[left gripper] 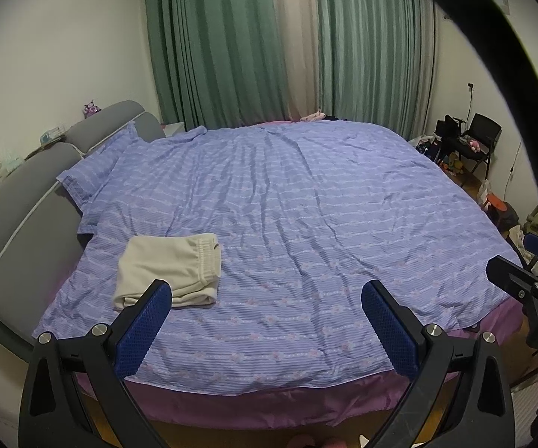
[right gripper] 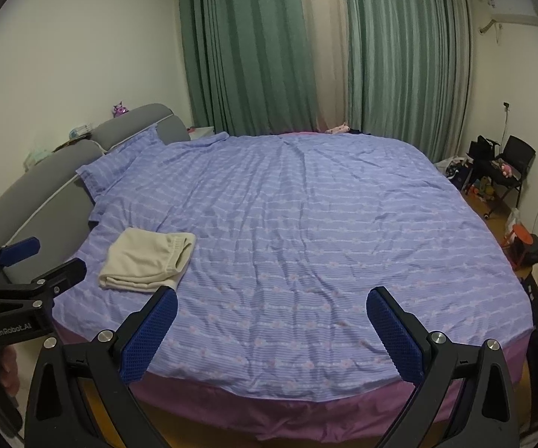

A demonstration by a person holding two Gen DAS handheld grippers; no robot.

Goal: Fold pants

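On purple bed (left gripper: 287,205), folded cream pants (left gripper: 168,268), hand-held grippers apart

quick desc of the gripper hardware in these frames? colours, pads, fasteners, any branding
Both are alike: the left gripper and the right gripper have matte black, angular plastic finger arms, each tipped with a blue textured pad and pinned with round silver bolts. The left one's body, seen from the right wrist view, carries white "GenRobot.AI" lettering. No cables or sleeves visible.

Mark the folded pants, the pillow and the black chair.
folded cream pants (left gripper: 164,270), left wrist view, top layer
pillow (right gripper: 119,164), right wrist view, striped case
black chair (right gripper: 519,160), right wrist view, backrest
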